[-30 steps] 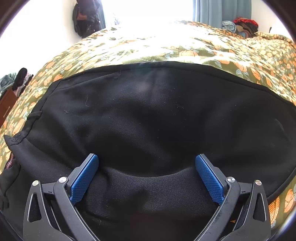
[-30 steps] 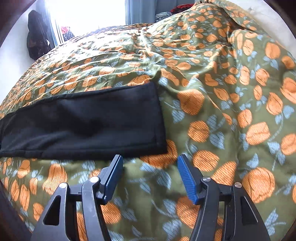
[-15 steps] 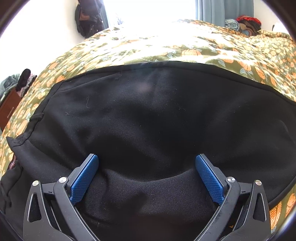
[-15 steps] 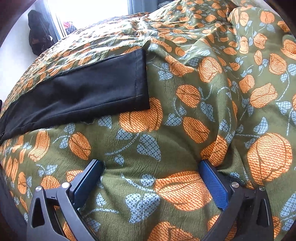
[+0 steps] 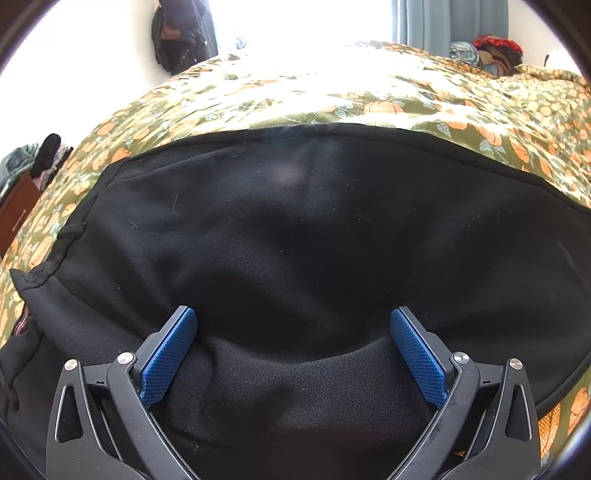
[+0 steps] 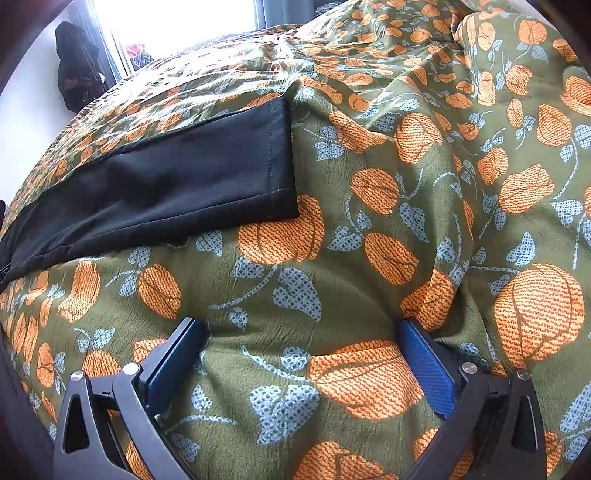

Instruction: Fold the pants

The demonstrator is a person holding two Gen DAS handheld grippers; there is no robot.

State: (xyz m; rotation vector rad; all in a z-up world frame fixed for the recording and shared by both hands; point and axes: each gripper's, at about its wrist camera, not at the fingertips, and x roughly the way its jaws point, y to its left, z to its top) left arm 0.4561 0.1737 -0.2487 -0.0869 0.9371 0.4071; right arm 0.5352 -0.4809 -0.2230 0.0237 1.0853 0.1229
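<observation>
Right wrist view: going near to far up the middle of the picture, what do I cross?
Open right gripper pressed into the bedspread → green bedspread with orange flowers → hem end of the black pants leg → more bedspread → bright window.

The right gripper [image 6: 301, 328] points down at a green bedspread [image 6: 461, 206] printed with orange flowers. Its jaws stand spread wide, having just been opening, and both blue pads press into the bedspread, with a bulge of that fabric between them. The black pants [image 6: 166, 192] lie flat beyond the left jaw, apart from it. Their stitched hem end lies ahead of the gripper, left of centre.
</observation>
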